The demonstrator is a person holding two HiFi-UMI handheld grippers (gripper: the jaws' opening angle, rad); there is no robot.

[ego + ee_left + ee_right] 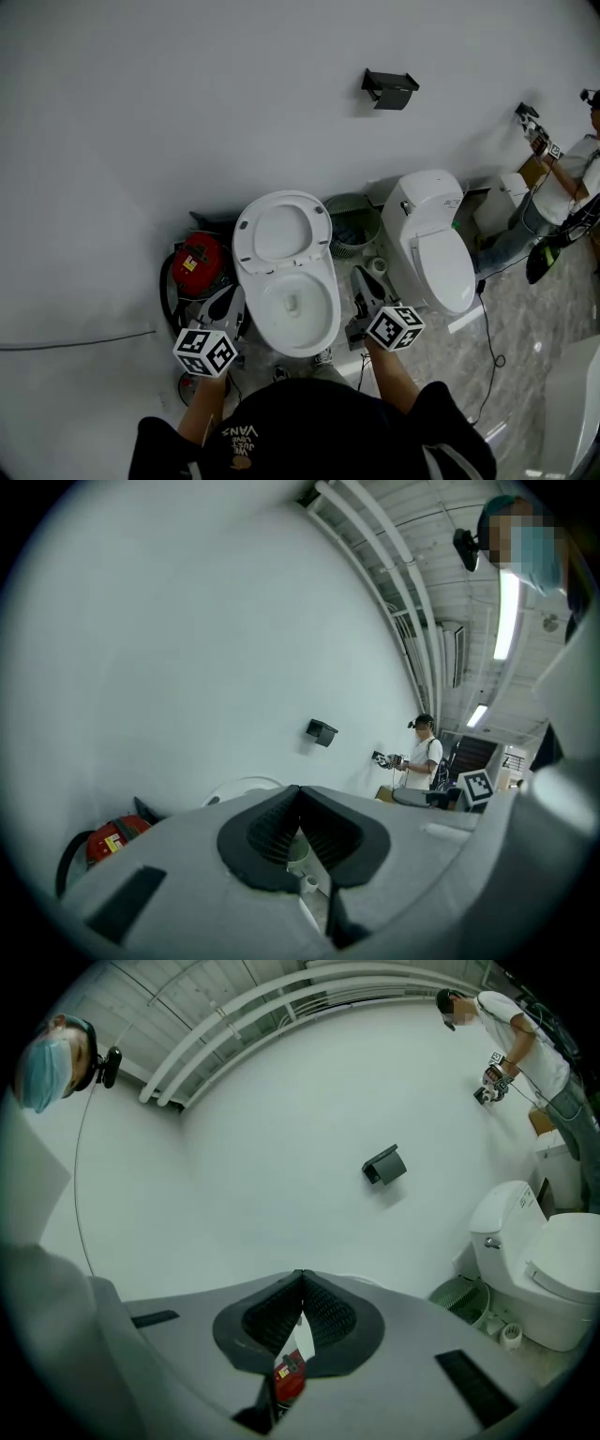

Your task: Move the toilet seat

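A white toilet stands against the wall, its bowl (295, 305) uncovered. Its seat (281, 232) is raised with the lid, leaning on the wall. My left gripper (228, 300) hovers just left of the bowl, and my right gripper (359, 279) hovers just right of it. Neither touches the toilet. In the left gripper view the jaws (298, 794) meet with nothing between them, and the raised lid's edge (246, 785) shows beyond. The right gripper (302, 1279) is likewise shut and empty, facing the bare wall.
A second toilet (441, 253) with its lid down stands to the right. A green wire basket (352, 223) and a paper roll (377, 266) sit between the two toilets. A red canister (197, 262) lies left of the bowl. A black holder (389, 89) hangs on the wall, and a person (572, 178) works at far right.
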